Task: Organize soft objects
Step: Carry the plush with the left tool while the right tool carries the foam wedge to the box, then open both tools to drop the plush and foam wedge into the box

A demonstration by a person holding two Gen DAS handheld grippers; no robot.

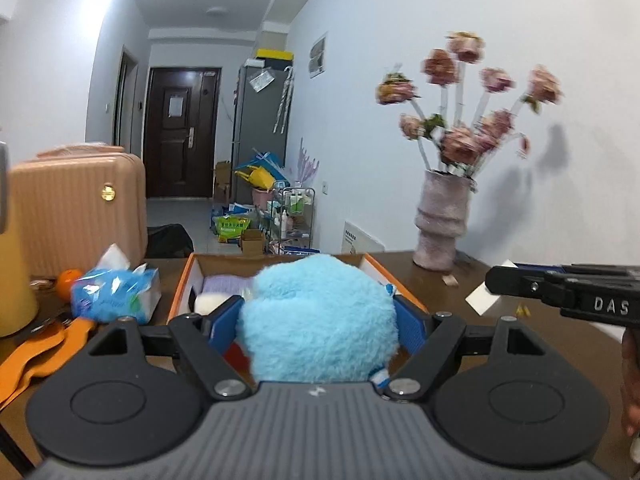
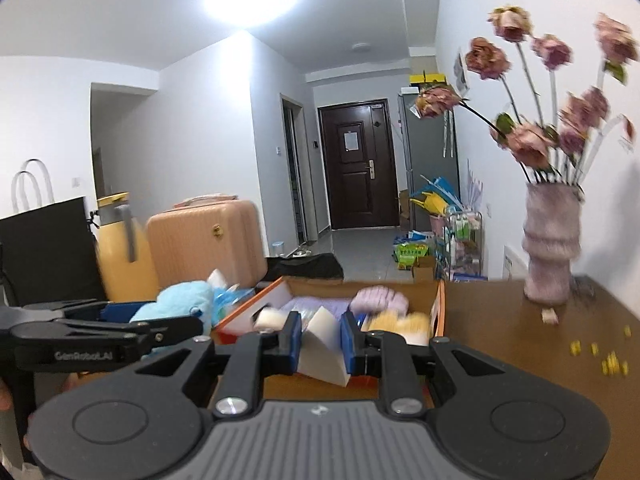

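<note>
A fluffy light-blue plush toy (image 1: 320,320) sits between the blue pads of my left gripper (image 1: 320,312), which is shut on it. The same plush (image 2: 180,300) shows at the left of the right wrist view, beside the left gripper's fingers (image 2: 172,328). My right gripper (image 2: 320,332) is shut on a white foam wedge (image 2: 322,344). In the left wrist view, that wedge (image 1: 482,300) sticks out past the right gripper's fingertips (image 1: 494,280). Just ahead of both grippers stands an orange-edged cardboard box (image 2: 440,304) holding a purple plush (image 2: 380,298), a yellow item and white pieces.
On the brown table (image 2: 500,340), a pink vase of flowers (image 1: 440,220) stands at the right by the wall, with small yellow bits (image 2: 608,360) scattered near it. To the left are a tissue pack (image 1: 116,296), an orange (image 1: 66,282), a yellow jug (image 2: 120,256) and a pink suitcase (image 1: 76,208).
</note>
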